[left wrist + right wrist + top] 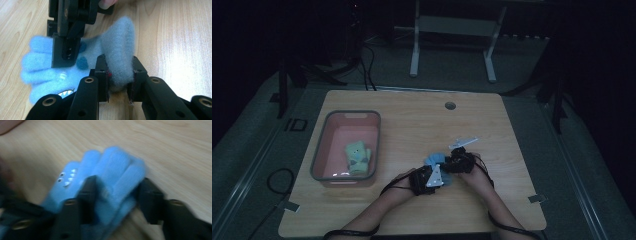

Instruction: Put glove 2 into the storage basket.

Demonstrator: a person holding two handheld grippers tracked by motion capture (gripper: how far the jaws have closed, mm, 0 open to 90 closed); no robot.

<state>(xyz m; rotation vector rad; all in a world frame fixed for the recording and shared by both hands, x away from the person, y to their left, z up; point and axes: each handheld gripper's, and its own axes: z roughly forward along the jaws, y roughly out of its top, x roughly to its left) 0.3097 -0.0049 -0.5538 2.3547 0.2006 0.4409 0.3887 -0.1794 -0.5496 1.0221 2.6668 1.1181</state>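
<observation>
- Currently a fuzzy light-blue knit glove [433,160] w/ dark-blue dots and a white toothy print lies on the light wooden tabletop [422,115], front-centre, between both hands.
- L gripper [119,86]: jaws drawn narrow, pinching the glove's cuff end; cuff bunched up into a hump between the pads, pads pressing into the fabric.
- R gripper [117,195]: jaws straddle the glove's finger end, part-closed; left pad touches the fabric, right pad sits at the edge of the fingers. Frame blurred, so a firm grip can't be told.
- In left gripper view the R gripper [67,37] comes down from above onto the glove's finger side, jaw tip resting on the fabric.
- High view: both grippers meet over the glove, L gripper [428,179] just beside R gripper [457,162]; forearms enter from the bottom edge.
- Pink rectangular plastic bin w/ grey rim [377,145] sits at table left, well apart from the glove; inside lies a green-yellow knit glove [357,157].
</observation>
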